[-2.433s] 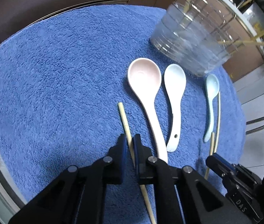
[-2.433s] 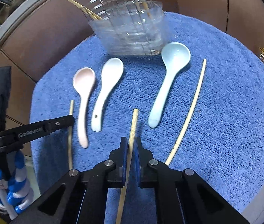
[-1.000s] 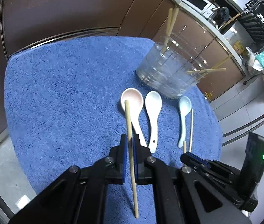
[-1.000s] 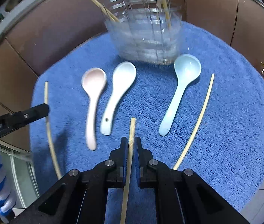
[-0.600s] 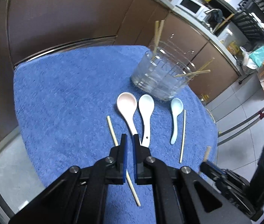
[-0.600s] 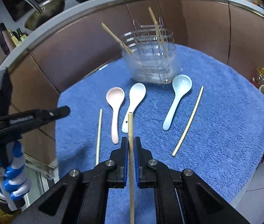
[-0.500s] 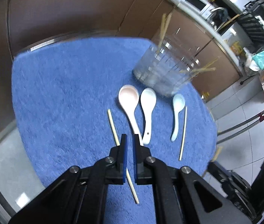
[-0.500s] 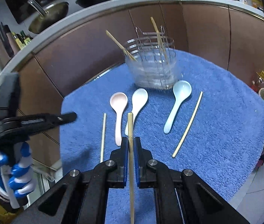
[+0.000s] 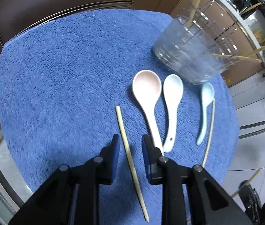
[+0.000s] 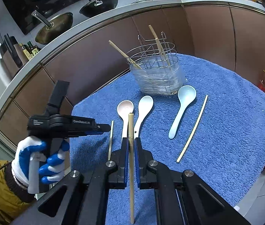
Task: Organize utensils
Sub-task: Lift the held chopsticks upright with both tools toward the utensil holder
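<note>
On the blue towel our left gripper has just been opening, jaws spread either side of a flat chopstick; our right gripper pinches a lifted chopstick. Three spoons lie before the clear holder.

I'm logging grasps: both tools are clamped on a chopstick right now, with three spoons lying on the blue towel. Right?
Not quite. Only the right tool is clamped on a chopstick. In the left wrist view, the left tool has just been opening, and its chopstick lies loose between the jaws on the blue towel. The three spoons are correct.
</note>
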The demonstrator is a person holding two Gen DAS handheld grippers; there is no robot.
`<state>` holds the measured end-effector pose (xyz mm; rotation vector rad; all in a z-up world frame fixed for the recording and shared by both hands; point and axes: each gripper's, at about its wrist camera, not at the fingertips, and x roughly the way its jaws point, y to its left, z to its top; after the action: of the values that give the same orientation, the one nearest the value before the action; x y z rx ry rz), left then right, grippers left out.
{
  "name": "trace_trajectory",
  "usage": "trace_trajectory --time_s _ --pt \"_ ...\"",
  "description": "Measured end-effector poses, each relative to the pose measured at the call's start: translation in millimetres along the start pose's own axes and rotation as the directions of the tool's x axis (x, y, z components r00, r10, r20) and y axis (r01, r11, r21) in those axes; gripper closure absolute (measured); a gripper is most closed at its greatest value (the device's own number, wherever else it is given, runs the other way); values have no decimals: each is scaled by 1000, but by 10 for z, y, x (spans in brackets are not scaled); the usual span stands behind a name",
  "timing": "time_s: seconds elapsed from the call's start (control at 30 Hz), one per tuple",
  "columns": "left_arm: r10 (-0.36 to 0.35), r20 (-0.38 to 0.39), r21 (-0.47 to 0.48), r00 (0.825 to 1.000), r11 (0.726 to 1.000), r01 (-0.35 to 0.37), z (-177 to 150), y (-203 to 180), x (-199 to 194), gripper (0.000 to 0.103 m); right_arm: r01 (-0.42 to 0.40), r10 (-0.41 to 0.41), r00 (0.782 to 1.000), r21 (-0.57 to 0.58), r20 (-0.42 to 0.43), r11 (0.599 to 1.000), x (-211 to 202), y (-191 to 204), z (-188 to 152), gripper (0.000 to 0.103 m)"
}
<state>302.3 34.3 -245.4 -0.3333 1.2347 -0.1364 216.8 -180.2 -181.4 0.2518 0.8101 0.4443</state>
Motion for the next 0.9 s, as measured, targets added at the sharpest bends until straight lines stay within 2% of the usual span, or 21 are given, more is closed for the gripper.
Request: trace_trajectory --time_s 0.23,0.37,0.57,0.7,0.8,0.9 --pt "66 -37 19 997 998 -66 75 -55 195 83 -23 22 1000 24 7 999 15 -104 9 97" --pt "100 -71 21 992 995 -99 147 -89 316 88 -30 30 999 33 12 999 4 -155 15 97" --pt "168 -79 59 983 985 -163 196 -124 362 95 -34 33 999 45 12 998 10 -203 14 97" --pt "162 -50 51 985 986 -160 171 -149 343 96 -31 31 999 45 12 998 -8 -197 10 97" --pt "102 -16 16 995 995 -102 83 -37 217 98 -26 26 999 41 19 999 -56 -166 2 97" --pt "64 61 10 996 998 -65 21 2 56 98 -22 21 999 39 31 999 -116 -141 -2 97"
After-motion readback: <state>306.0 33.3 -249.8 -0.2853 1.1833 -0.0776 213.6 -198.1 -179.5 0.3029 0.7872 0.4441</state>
